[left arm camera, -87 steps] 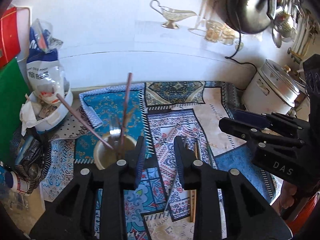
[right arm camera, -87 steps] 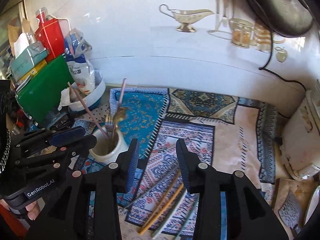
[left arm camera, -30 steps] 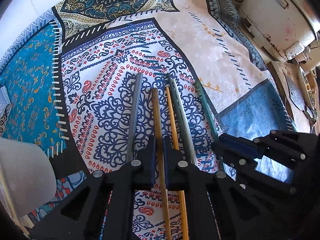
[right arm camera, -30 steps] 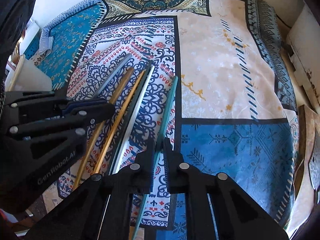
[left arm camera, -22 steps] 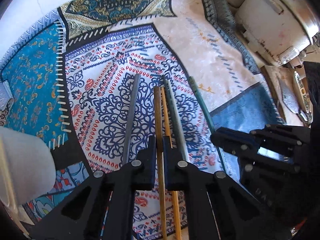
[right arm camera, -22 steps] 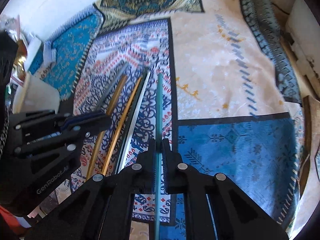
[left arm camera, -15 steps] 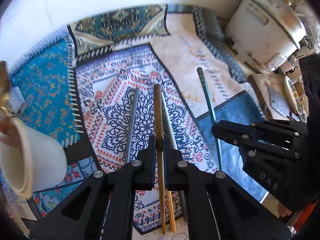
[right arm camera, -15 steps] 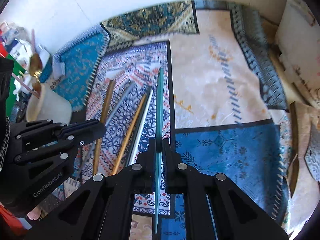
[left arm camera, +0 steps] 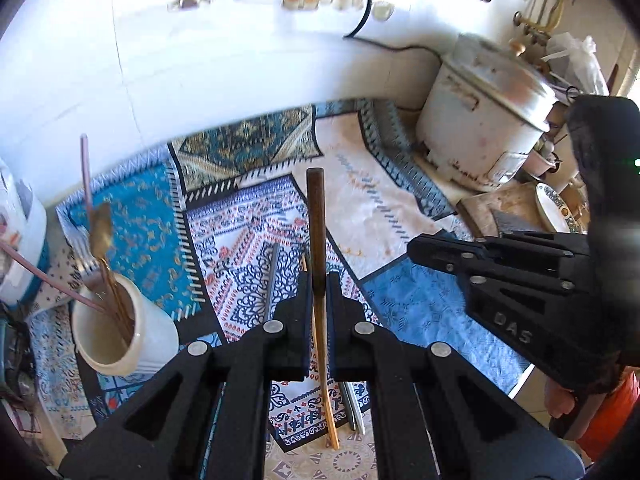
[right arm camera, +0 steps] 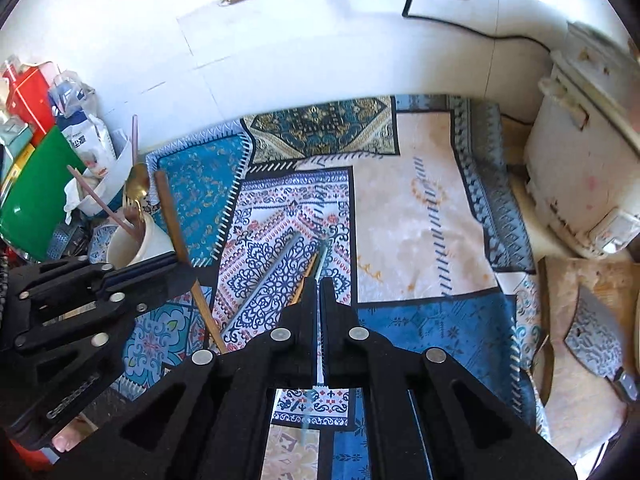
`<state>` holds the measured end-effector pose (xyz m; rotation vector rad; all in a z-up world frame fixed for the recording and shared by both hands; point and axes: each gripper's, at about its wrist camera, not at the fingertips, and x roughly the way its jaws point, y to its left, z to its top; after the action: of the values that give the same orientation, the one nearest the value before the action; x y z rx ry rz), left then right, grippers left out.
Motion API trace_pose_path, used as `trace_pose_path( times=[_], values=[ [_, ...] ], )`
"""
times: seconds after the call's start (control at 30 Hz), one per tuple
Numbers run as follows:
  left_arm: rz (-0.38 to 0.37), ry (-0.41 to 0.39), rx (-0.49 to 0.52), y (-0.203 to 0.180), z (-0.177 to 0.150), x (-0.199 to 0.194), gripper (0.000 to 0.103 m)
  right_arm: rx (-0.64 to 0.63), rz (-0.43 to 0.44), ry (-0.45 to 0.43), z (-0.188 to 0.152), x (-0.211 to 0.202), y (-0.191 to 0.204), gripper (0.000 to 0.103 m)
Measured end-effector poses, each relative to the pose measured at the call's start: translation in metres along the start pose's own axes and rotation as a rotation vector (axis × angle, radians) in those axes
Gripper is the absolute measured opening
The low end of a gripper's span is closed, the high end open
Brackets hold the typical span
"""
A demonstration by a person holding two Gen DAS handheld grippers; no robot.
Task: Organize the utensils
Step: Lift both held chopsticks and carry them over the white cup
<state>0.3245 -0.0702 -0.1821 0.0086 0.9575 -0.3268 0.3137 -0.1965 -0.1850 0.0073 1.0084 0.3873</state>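
My left gripper point(left arm camera: 318, 280) is shut on a brown wooden chopstick point(left arm camera: 316, 216), which is lifted off the patterned mat point(left arm camera: 248, 216) and points toward the wall. My right gripper point(right arm camera: 319, 280) has a thin teal chopstick point(right arm camera: 319, 344) between its pads, held above the mat point(right arm camera: 420, 208), and its jaws are closing on it. A grey chopstick point(left arm camera: 272, 280), a yellow one and a pale pair still lie on the mat. At the left stands a white cup point(left arm camera: 120, 332) holding a gold spoon, a fork and pink chopsticks. In the right wrist view the left gripper point(right arm camera: 176, 266) hovers beside the cup point(right arm camera: 136, 248).
A white rice cooker point(left arm camera: 480, 128) stands at the back right, with a wooden board and a cleaver point(right arm camera: 600, 336) in front of it. A green board point(right arm camera: 32, 208), bags and a white bowl crowd the left edge. The tiled wall rises behind the mat.
Both grippers went from open over the mat to shut on a chopstick each. They have since risen and tilted up, lifting the brown and teal chopsticks off the mat.
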Motion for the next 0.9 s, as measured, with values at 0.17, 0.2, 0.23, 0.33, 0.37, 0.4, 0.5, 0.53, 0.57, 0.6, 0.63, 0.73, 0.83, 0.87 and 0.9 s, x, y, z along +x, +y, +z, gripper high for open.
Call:
trace_pose_path(
  times=[0.17, 0.2, 0.23, 0.33, 0.37, 0.4, 0.5, 0.53, 0.57, 0.6, 0.63, 0.73, 0.83, 0.87, 0.9],
  values=[
    [0.008, -0.041, -0.014, 0.003, -0.001, -0.016, 0.004, 0.003, 0.036, 0.055, -0.003, 0.01, -0.004, 0.003],
    [0.014, -0.048, -0.017, 0.004, -0.002, -0.018, 0.004, 0.004, 0.04, 0.074, -0.004, 0.015, -0.005, 0.005],
    [0.022, -0.057, -0.021, 0.005, -0.003, -0.021, 0.004, -0.002, 0.04, 0.095, -0.006, 0.02, -0.004, 0.009],
    [0.045, -0.08, -0.048, 0.012, -0.006, -0.033, 0.004, -0.019, 0.034, 0.16, -0.012, 0.042, 0.001, 0.017],
    [0.052, -0.087, -0.057, 0.015, -0.007, -0.036, 0.004, -0.023, 0.04, 0.176, -0.014, 0.048, 0.003, 0.018],
    [0.062, -0.094, -0.064, 0.018, -0.008, -0.04, 0.004, -0.026, 0.049, 0.195, -0.016, 0.055, 0.006, 0.018],
    [0.09, -0.114, -0.087, 0.029, -0.012, -0.051, 0.004, -0.025, 0.073, 0.242, -0.019, 0.076, 0.015, 0.018],
    [0.101, -0.121, -0.096, 0.033, -0.013, -0.055, 0.004, -0.021, 0.083, 0.254, -0.02, 0.081, 0.018, 0.018],
    [0.106, -0.126, -0.104, 0.037, -0.014, -0.059, 0.004, -0.018, 0.096, 0.267, -0.02, 0.088, 0.022, 0.018],
    [0.111, -0.13, -0.113, 0.041, -0.016, -0.062, 0.004, -0.015, 0.099, 0.279, -0.02, 0.096, 0.026, 0.018],
    [0.119, -0.134, -0.122, 0.045, -0.017, -0.065, 0.004, -0.014, 0.098, 0.286, -0.02, 0.1, 0.028, 0.018],
    [0.13, -0.146, -0.15, 0.059, -0.021, -0.074, 0.004, -0.013, 0.092, 0.311, -0.018, 0.118, 0.039, 0.018],
    [0.13, -0.154, -0.173, 0.069, -0.025, -0.081, 0.004, -0.018, 0.06, 0.334, -0.017, 0.135, 0.047, 0.018],
    [0.133, -0.158, -0.176, 0.072, -0.026, -0.084, 0.004, -0.02, 0.057, 0.341, -0.017, 0.138, 0.049, 0.018],
    [0.135, -0.16, -0.179, 0.074, -0.028, -0.085, 0.004, -0.019, 0.05, 0.351, -0.017, 0.141, 0.051, 0.018]
  ],
)
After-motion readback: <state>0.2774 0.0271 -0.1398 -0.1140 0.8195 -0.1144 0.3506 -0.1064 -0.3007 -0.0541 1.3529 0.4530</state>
